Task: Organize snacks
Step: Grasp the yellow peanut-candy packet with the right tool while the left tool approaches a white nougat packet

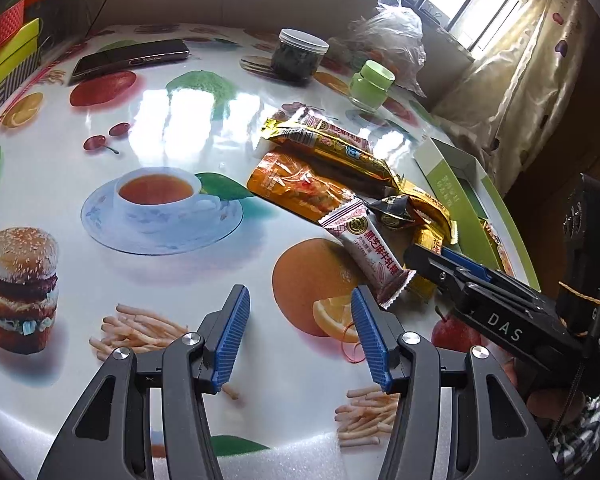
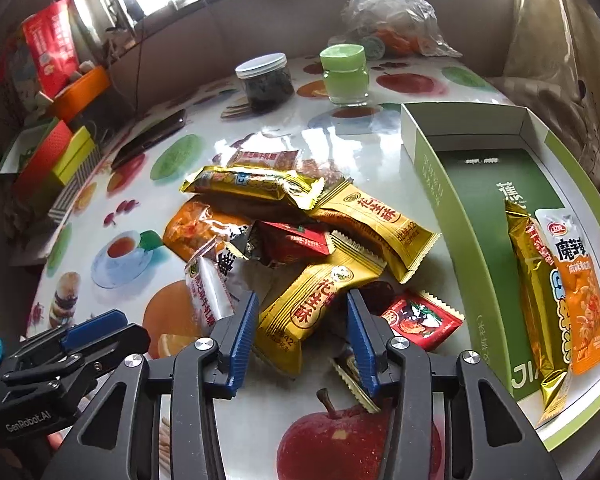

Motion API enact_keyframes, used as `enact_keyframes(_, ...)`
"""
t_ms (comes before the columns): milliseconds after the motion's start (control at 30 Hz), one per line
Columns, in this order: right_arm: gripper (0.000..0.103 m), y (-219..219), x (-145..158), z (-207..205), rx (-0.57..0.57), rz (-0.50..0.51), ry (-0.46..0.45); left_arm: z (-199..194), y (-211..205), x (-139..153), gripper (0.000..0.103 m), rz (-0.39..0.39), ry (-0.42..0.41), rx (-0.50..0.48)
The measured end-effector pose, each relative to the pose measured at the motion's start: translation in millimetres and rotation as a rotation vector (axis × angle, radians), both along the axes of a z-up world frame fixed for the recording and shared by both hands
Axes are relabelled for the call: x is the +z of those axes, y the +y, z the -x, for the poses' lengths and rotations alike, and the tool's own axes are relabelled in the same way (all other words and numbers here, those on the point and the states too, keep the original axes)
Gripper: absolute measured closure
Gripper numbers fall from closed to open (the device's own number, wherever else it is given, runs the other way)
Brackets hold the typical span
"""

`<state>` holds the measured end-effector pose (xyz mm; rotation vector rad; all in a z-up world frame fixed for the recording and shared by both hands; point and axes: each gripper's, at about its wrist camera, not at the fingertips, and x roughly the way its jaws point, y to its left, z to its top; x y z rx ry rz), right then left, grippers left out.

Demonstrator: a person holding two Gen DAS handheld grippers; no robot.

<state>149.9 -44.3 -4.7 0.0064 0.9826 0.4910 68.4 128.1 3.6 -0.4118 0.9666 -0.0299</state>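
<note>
A pile of snack packets (image 2: 292, 232) lies in the middle of the table; it also shows in the left wrist view (image 1: 340, 184). My right gripper (image 2: 302, 332) is open, its fingers on either side of a gold packet (image 2: 312, 304) at the pile's near edge. A green box (image 2: 496, 216) at the right holds a long gold packet (image 2: 534, 292) and an orange packet (image 2: 584, 308). My left gripper (image 1: 300, 336) is open and empty over the bare tablecloth, left of the pile. The right gripper's body (image 1: 500, 308) shows in the left wrist view.
A dark jar with a white lid (image 2: 266, 82), a green-lidded jar (image 2: 344, 74), a phone (image 1: 132, 60) and a plastic bag (image 2: 388, 12) stand at the back. Coloured boxes (image 2: 60, 152) sit off the left edge. The tablecloth (image 1: 148, 128) is glossy with food prints.
</note>
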Motion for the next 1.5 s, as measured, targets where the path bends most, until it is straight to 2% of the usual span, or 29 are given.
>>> enact_keyframes(167, 0.078, 6, -1, 0, 0.018, 0.004, -0.017, -3, 2, 2, 0.049, 0.007, -0.007, 0.009)
enact_keyframes(367, 0.079, 16, -3, 7, 0.075, -0.027, -0.006, -4, 6, 2, 0.049, 0.067, 0.001, 0.032)
enact_keyframes(600, 0.079, 21, -4, 20, 0.151, -0.065, 0.031, -11, 1, 3, 0.049, 0.087, 0.015, 0.049)
enact_keyframes(800, 0.079, 18, -3, 25, 0.161, -0.064, 0.03, -15, -7, -1, 0.049, 0.058, 0.047, 0.066)
enact_keyframes(967, 0.079, 12, -3, 25, 0.146, -0.068, 0.027, -20, -16, 0, 0.049, -0.043, 0.074, 0.086)
enact_keyframes(1333, 0.079, 4, -3, 30, 0.136, -0.068, 0.027, -16, -24, 1, 0.049, -0.085, 0.109, 0.079)
enact_keyframes(1500, 0.079, 0, -2, 32, 0.13, -0.068, 0.023, -11, -19, 3, 0.049, -0.134, 0.122, 0.083)
